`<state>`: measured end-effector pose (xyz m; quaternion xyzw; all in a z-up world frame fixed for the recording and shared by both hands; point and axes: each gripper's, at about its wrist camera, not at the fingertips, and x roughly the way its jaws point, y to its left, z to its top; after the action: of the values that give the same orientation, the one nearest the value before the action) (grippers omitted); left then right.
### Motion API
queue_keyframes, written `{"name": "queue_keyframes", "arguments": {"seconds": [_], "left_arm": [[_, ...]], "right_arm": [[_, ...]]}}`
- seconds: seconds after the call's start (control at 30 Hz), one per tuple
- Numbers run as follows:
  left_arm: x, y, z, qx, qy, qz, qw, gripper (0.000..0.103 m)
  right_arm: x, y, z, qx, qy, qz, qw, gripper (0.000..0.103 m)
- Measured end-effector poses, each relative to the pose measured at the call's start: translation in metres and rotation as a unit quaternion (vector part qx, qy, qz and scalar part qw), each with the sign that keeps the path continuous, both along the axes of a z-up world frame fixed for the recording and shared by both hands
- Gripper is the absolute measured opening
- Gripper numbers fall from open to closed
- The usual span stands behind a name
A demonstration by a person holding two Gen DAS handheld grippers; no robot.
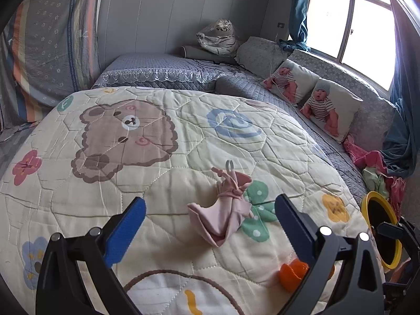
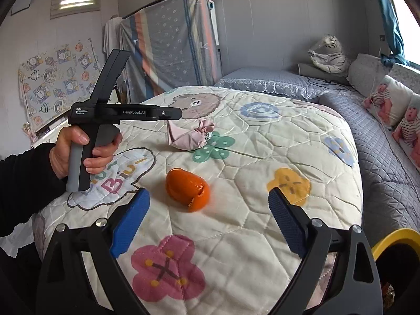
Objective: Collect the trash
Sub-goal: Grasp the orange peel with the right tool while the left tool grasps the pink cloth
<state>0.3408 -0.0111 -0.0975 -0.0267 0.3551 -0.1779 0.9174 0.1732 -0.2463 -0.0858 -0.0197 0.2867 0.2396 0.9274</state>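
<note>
A crumpled pink wrapper lies on the cartoon quilt, just ahead of my open, empty left gripper. It also shows in the right wrist view, further off. An orange peel lies on the quilt, just ahead of my open, empty right gripper. In the left wrist view the peel sits partly behind my right finger. A yellow-rimmed bin stands off the bed's right side; its rim shows in the right wrist view.
A grey bedspread with baby-print pillows runs along the window side. A pile of pink and green clothes lies near the bin. A plush tiger sits at the far wall. A hand holds the left gripper's body.
</note>
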Motion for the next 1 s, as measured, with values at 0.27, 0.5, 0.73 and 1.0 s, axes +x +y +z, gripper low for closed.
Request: {"name": "queue_keyframes", "arguments": {"seconds": [0.27,0.5,0.73,1.0], "left_arm": [[0.012,-0.017,-0.01,0.015,0.008,-0.011,0.9998,0.095],[0.034,-0.034,-0.015,0.029,0.023,-0.023,0.9991,0.095],[0.051,-0.039,-0.029,0.039,0.051,-0.028,0.9975,0.088],[0.062,-0.047,-0.041,0.047,0.073,-0.032,0.9957,0.063]], "right_arm": [[0.019,0.033,-0.01,-0.039,0.013,0.022,0.999,0.087],[0.037,0.047,-0.016,-0.052,0.03,0.027,0.998,0.087],[0.051,0.051,-0.025,-0.057,0.054,0.031,0.996,0.083],[0.061,0.059,-0.034,-0.074,0.077,0.042,0.993,0.065]]}}
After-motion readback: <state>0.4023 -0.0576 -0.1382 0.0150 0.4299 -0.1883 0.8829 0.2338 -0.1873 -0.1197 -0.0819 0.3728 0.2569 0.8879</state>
